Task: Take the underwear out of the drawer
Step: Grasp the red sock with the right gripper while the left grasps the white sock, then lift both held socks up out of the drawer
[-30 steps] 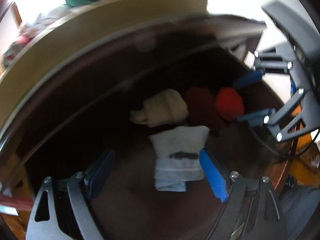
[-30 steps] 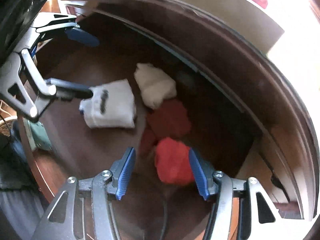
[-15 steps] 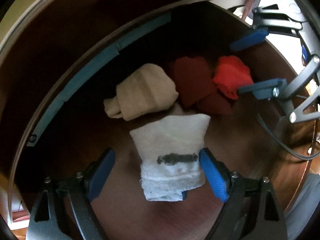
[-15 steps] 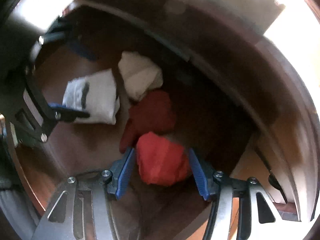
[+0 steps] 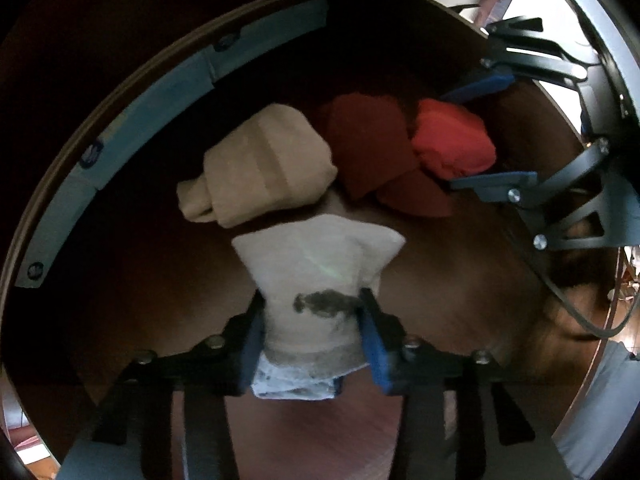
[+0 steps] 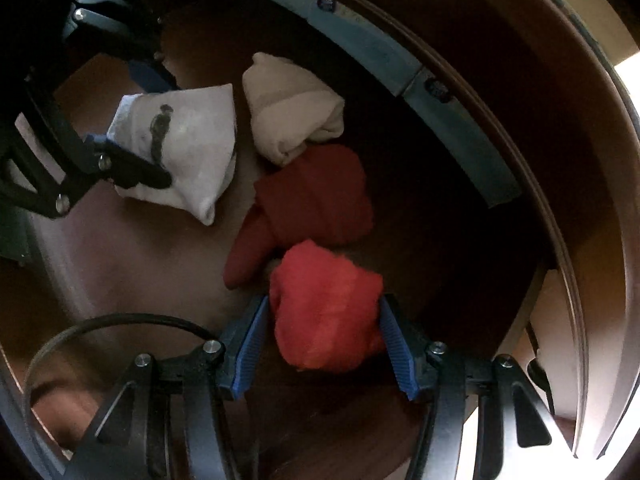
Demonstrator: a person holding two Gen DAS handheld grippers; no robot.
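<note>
Inside the dark brown wooden drawer (image 5: 460, 280), the folded white cotton underwear with a dark printed mark (image 5: 316, 280) is seen clenched between the blue-padded left tongs (image 5: 312, 320), whose jaws have just been closing onto it. Just beyond this white piece lies a rolled beige cloth bundle (image 5: 260, 164), with a folded maroon garment (image 5: 368, 148) beside that. Further from the white piece, a crumpled bright red garment (image 6: 326, 308) sits between the pads of the right tongs (image 6: 322, 334); whether it is pressed cannot be told.
</note>
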